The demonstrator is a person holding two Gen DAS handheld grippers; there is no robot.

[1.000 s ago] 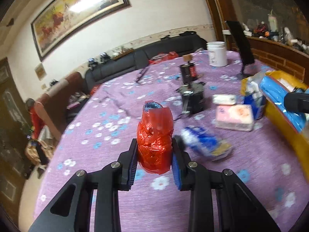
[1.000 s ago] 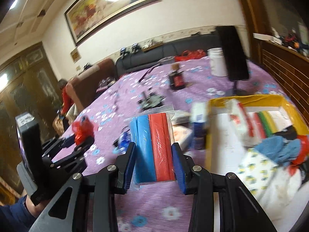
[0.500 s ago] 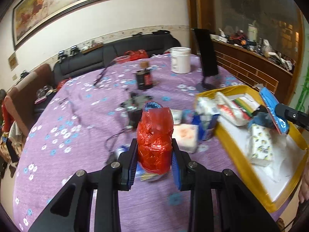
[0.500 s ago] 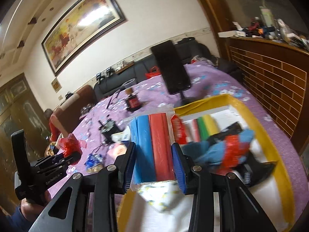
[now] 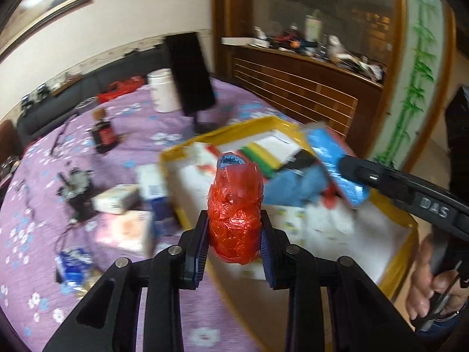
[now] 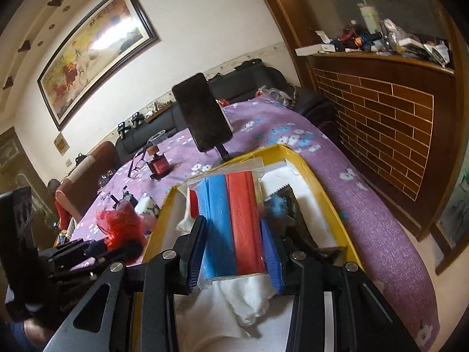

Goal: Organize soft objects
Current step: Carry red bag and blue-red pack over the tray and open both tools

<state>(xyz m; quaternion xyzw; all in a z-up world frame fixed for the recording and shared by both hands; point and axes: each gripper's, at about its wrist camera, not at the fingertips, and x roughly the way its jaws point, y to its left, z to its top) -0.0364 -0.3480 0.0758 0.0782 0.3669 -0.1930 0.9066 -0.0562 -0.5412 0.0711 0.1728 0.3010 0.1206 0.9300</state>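
Now both hands have swung from the table to the yellow tray point(image 5: 394, 267) | our left gripper point(image 5: 234, 249) clamps a red bag point(image 5: 234, 214) at the tray's near edge | our right gripper point(image 6: 231, 252) clamps a blue-and-red pack point(image 6: 231, 223) over the tray's middle | both seem ready to drop in.

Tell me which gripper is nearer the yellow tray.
Right. The right gripper holds its blue-and-red pack over the yellow tray; the left gripper, clamping a red bag, is at the tray's near edge.
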